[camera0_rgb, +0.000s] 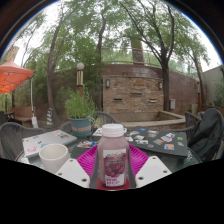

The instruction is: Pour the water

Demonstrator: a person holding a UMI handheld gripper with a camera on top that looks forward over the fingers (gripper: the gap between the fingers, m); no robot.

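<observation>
I've got the tongs point(112, 168) closed in on a clear plastic bottle point(112, 157). It stands upright between the two fingers, white cap on top, pinkish label with dark print around the lower body. Magenta pads point(88, 160) sit tight against both sides of the bottle, no gap I can see, so I read it as gripped. White finger bodies splay out below it to either side. I can't tell whether the bottle's base is on the tabletop point(165, 150) or lifted; the bottom is hidden by the fingers.

Left of the bottle, just ahead of the left finger: a white cup point(53, 156), open mouth up, sitting on the tabletop. Close to the bottle, not touching.

Beyond the bottle: a potted plant point(79, 107) in a bluish pot near the middle of the tabletop. Small cards or papers point(160, 139) are scattered over the dark tabletop to the right, and a few more lie on the left beside the cup. Too small to read, might be playing cards.

Surroundings: outdoor patio. Dark metal chairs point(12, 138) around the tabletop, one on the left, one on the right. Brick structure point(131, 92) behind with a low wall, trees overhead, an orange umbrella point(12, 76) off to the left, a lamp post point(80, 72) behind the plant.
</observation>
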